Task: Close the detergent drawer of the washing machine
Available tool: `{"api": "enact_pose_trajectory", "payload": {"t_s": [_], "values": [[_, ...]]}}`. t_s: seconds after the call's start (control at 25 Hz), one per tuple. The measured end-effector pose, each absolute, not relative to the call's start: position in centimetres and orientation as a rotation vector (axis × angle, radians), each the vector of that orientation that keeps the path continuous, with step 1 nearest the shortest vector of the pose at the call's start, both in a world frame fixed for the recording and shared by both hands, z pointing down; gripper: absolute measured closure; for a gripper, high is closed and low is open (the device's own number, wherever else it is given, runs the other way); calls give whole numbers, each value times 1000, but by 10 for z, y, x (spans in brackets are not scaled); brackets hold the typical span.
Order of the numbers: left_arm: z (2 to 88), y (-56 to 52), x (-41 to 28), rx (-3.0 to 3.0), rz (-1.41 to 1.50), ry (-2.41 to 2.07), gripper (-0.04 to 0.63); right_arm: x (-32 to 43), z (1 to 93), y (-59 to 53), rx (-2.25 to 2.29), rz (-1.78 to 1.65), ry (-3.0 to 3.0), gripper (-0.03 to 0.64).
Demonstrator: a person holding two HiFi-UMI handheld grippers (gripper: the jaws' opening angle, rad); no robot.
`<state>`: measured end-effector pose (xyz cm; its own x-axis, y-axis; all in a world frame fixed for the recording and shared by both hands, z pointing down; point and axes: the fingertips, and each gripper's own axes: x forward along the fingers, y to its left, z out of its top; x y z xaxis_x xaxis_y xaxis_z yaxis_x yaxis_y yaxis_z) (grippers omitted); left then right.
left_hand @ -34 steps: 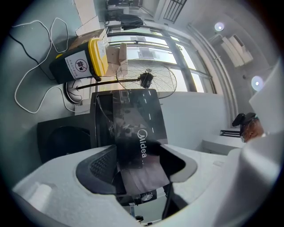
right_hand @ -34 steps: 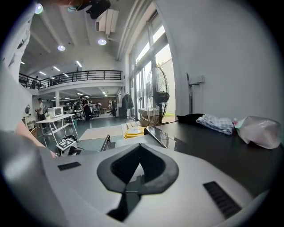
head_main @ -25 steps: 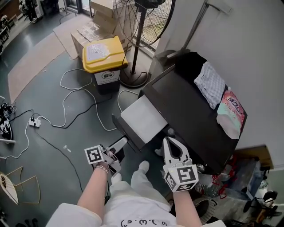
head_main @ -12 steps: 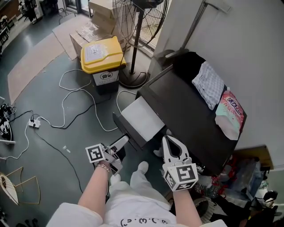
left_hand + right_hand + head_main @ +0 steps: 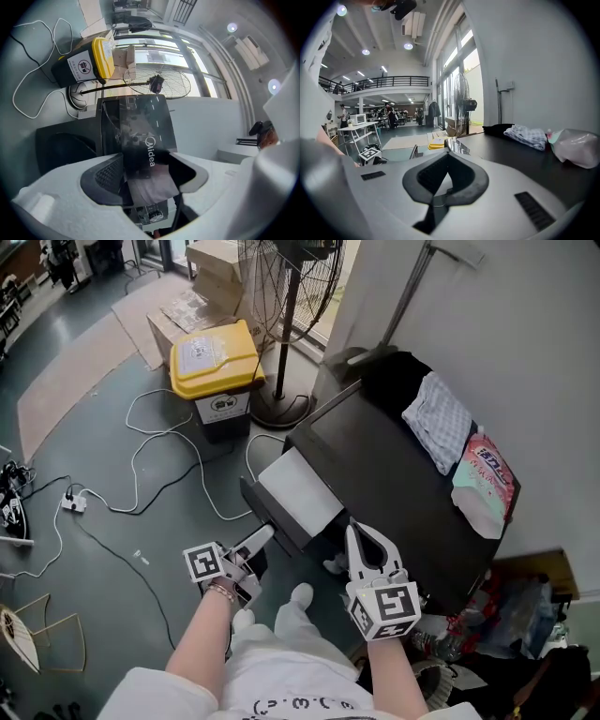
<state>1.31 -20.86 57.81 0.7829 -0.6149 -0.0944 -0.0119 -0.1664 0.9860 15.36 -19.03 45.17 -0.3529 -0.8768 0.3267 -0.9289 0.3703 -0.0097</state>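
The black washing machine (image 5: 403,493) stands against the white wall. Its detergent drawer (image 5: 295,488) is pulled out toward me, pale on top with a dark front. My left gripper (image 5: 261,538) sits low at the drawer's front end, jaws open. In the left gripper view the glossy black Midea-marked front (image 5: 140,140) fills the gap between the left gripper's (image 5: 145,178) pads. My right gripper (image 5: 361,532) is shut and empty beside the drawer's right side, at the machine's front edge. Its jaw tips meet in the right gripper view (image 5: 446,157).
A yellow-lidded bin (image 5: 214,357), a standing fan's base (image 5: 281,407) and cardboard boxes (image 5: 202,296) lie beyond the drawer. White cables (image 5: 155,451) and a power strip (image 5: 73,500) trail over the floor at left. A checked cloth (image 5: 436,418) and a pink bag (image 5: 483,484) rest on the machine's top.
Both grippers have edged slightly forward toward the drawer. The drawer stays pulled out and both jaws keep their state.
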Motion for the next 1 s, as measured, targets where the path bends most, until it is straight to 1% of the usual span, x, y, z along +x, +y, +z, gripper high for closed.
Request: {"api": "enact_pose_trajectory", "payload": {"t_s": [1.0], "values": [[574,-245,50,1634,-578,-572,304,196,439,-207,1651,269,-2374,618]]}}
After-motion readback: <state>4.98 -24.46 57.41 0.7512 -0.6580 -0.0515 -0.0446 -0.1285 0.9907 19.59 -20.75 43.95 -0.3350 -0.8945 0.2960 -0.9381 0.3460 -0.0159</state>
